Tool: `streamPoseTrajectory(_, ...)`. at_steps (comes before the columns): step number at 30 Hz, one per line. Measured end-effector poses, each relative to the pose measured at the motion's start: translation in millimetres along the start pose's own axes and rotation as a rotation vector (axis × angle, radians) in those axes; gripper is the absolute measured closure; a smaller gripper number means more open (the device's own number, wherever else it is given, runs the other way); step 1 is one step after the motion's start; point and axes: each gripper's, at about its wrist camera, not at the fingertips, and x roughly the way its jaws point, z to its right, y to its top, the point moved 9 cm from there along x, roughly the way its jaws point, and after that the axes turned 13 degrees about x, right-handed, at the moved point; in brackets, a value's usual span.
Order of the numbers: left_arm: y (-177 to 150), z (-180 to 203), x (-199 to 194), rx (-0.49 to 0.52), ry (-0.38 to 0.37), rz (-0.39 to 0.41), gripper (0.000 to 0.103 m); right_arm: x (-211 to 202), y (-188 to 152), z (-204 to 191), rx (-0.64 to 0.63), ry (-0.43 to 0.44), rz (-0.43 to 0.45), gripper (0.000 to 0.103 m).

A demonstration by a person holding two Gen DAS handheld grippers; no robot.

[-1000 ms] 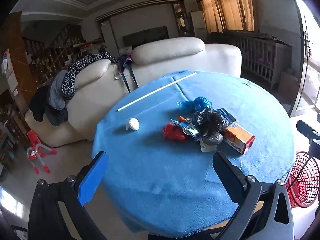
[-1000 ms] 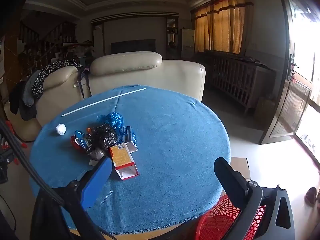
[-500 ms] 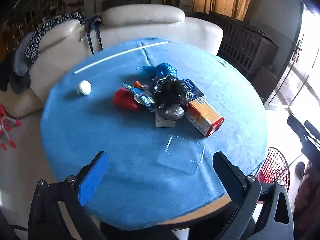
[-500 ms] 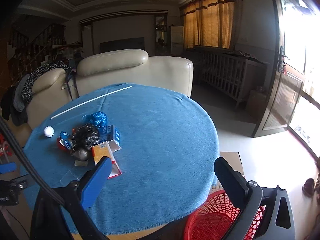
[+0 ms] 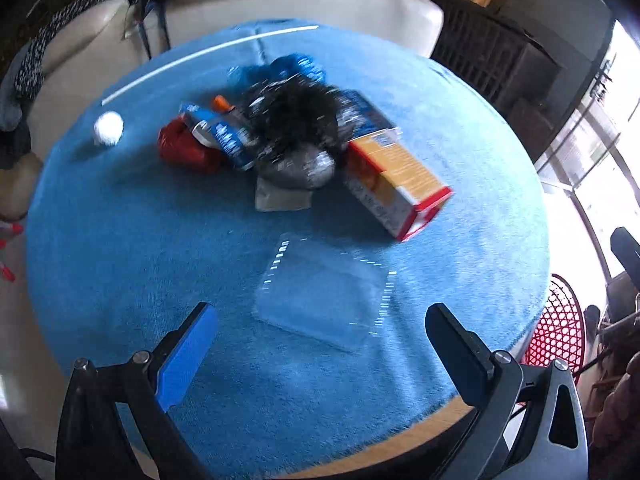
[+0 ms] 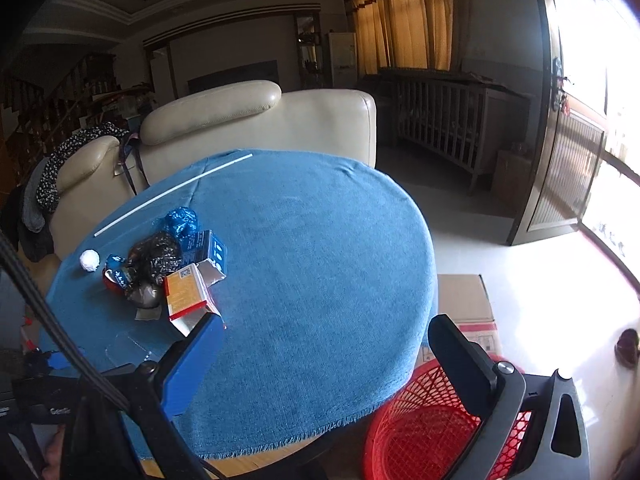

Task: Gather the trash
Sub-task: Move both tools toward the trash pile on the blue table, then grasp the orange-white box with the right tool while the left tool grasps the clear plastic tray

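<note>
The heap of trash sits in the upper middle of my left view, on the round worktop draped in a blue terry cloth (image 5: 120, 248): a crumpled black plastic bag (image 5: 296, 116) on top, a grey foil-like lump (image 5: 298, 170) touching it below, a red wrapper (image 5: 184, 150) and a blue-and-white packet (image 5: 224, 136) on the left side, a bunched blue plastic bag (image 5: 296, 66) behind, and an orange-and-red cardboard carton (image 5: 396, 182) lying on its side at the right. Below the heap, in the lower middle of that frame, a clear flat plastic tray (image 5: 324, 300) lies on the cloth, apart from the pile. A white crumpled paper ball (image 5: 108, 128) rests alone at the left, and a thin white stick (image 5: 208, 54) runs across the far edge of the cloth. My left tongs (image 5: 320, 340) hang wide and empty just over the near edge of the tray; this view is a bit blurred. In my right view the same heap shows at the middle left, and my right tongs (image 6: 324, 344) are also spread wide with nothing between them, low in the frame over the worktop's near right rim. A red mesh plastic basket (image 6: 420, 428) stands on the floor at the bottom right, with a brown cardboard box (image 6: 464, 300) just behind it. A cream leather sofa (image 6: 256, 120) stands beyond the worktop.
</note>
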Motion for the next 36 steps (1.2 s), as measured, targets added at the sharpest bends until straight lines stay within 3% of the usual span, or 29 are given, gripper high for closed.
streamPoseTrajectory(5, -10.6, -27.5, 5.1, -0.025, 0.011, -0.028, 0.0, 7.7, -6.2, -9.2, -0.006, 0.004, -0.02, 0.0)
streamPoseTrajectory(11, -19.4, -60.6, -8.7, 0.012, 0.091, -0.021, 0.0, 9.4, -10.0, -25.1, -0.042, 0.014, -0.026, 0.0)
streamPoseTrajectory(15, -25.2, -101.0, -10.3, 0.018, 0.211, -0.042, 0.0, 7.4, -9.0, -29.7, -0.057, 0.014, -0.018, 0.0)
streamPoseTrajectory(21, -13.7, -109.2, -31.9, -0.018, 0.177, 0.011, 0.0, 10.7, -14.3, -34.8, -0.065, 0.023, -0.036, 0.0)
streamPoseTrajectory(24, -10.8, -89.7, -38.4, 0.001, 0.111, 0.022, 0.0, 10.8, -15.4, -38.3, -0.066, 0.033, -0.039, 0.0)
streamPoseTrajectory(27, -12.7, -77.2, -33.8, 0.028, 0.099, 0.006, 0.0, 13.9, -16.3, -42.4, -0.077, 0.041, -0.048, 0.0)
streamPoseTrajectory(31, -14.8, -60.9, -18.4, 0.011, 0.074, -0.019, 0.0, 26.4, -16.8, -61.5, -0.103, 0.114, -0.089, 0.0)
streamPoseTrajectory(36, -22.1, -69.0, -9.7, -0.027, 0.033, -0.028, 0.0, 65.9, -22.3, -96.5, -0.154, 0.223, -0.181, 0.004)
